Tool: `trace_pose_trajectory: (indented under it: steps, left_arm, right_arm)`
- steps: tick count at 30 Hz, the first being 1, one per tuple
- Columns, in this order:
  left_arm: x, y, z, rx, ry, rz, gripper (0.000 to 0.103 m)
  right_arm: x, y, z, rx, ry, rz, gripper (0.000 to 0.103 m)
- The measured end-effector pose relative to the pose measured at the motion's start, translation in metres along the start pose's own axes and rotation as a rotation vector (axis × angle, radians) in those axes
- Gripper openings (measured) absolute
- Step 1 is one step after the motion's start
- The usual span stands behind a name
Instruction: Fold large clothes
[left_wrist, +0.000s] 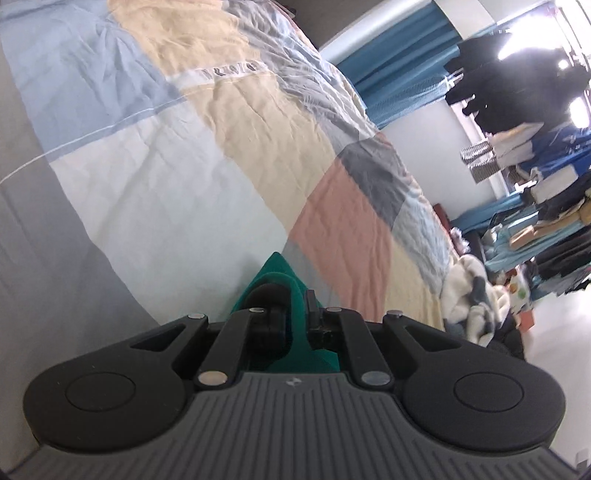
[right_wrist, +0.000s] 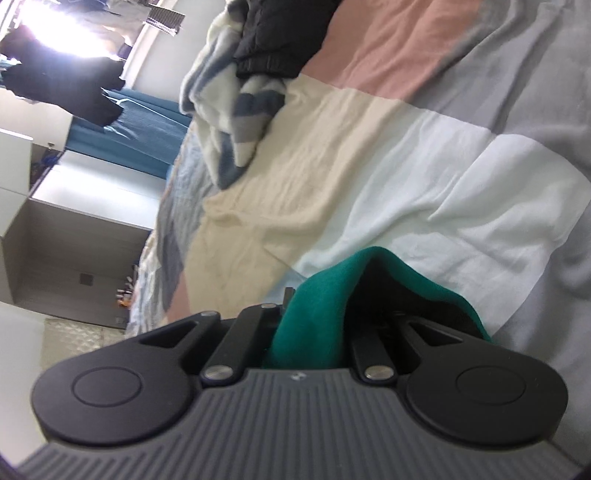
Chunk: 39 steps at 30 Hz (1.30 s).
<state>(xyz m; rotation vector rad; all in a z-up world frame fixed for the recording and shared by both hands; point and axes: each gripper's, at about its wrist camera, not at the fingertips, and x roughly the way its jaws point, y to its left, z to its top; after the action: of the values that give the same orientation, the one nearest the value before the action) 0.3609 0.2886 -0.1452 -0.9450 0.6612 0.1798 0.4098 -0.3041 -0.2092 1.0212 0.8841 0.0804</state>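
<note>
- The left gripper (left_wrist: 295, 306) is closed on a fold of the green garment (left_wrist: 284, 273), which sticks out between its fingers and drapes over one of them.
- The right gripper (right_wrist: 317, 314) is likewise clamped on the green garment (right_wrist: 317, 306); the cloth arches over its right finger and hides the tips.
- Both grippers are above the bed (left_wrist: 155, 184), whose patchwork cover shows blue, cream, white, pink and grey blocks.
- At the far end of the bed lies a heap of white-and-grey striped clothing (right_wrist: 229, 110) with a black garment (right_wrist: 273, 40) touching it.
- Beyond the bed hang teal curtains (left_wrist: 399, 62); to the right, stacked goods and dark clothes fill shelves (left_wrist: 546, 192).
</note>
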Motion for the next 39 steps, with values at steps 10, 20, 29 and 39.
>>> trace_pose_trajectory:
  steps: [10,20,29,39]
  left_arm:
    - [-0.022,-0.013,-0.012,0.084,-0.028,-0.036,0.016]
    - [-0.096,-0.025,-0.033,0.049,-0.093,-0.200,0.082]
    - [-0.121,-0.070,-0.078,0.305,-0.140,-0.168,0.082]
    - [-0.089,-0.082,-0.101,0.453,-0.078,-0.101,0.082]
  right_arm:
    - [-0.015,0.003,-0.004,-0.022,-0.023,0.043,0.014]
    - [-0.065,0.016,-0.016,-0.151,-0.064,0.086,0.078]
    - [-0.107,0.047,-0.039,-0.417,-0.209,0.081,0.078]
    - [-0.100,0.070,-0.065,-0.589,-0.210,0.031,0.078]
